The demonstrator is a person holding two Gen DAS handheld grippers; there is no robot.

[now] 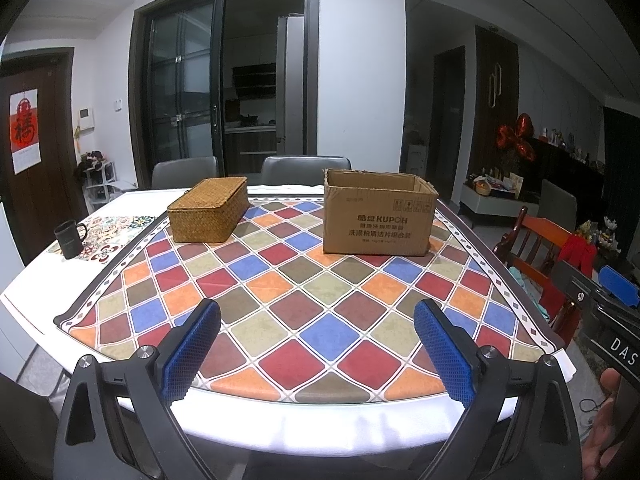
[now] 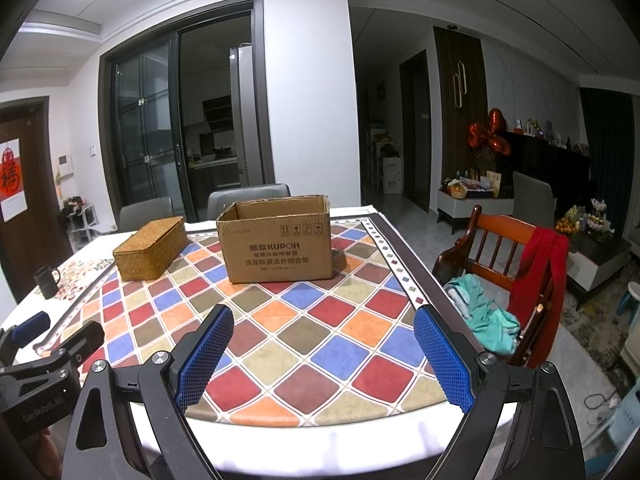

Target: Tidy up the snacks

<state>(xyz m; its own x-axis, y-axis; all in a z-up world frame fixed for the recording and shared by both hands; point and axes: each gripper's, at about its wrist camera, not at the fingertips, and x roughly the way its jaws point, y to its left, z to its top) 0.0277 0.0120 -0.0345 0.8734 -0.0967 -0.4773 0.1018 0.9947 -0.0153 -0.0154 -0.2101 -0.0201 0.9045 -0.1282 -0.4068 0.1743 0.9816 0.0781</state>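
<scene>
An open cardboard box (image 1: 378,218) stands on the far right of the chequered tablecloth (image 1: 304,304); its inside is hidden. A closed woven basket (image 1: 208,209) lies to its left. Both show in the right wrist view, the box (image 2: 280,240) and the basket (image 2: 152,248). My left gripper (image 1: 318,312) is open and empty above the near table edge. My right gripper (image 2: 324,320) is open and empty, also at the near edge, to the right of the left one. No snacks are in view.
A dark mug (image 1: 70,238) stands on a patterned mat at the table's far left. Two grey chairs (image 1: 306,168) stand behind the table. A wooden chair (image 2: 516,264) with red and teal cloths stands close to the table's right side.
</scene>
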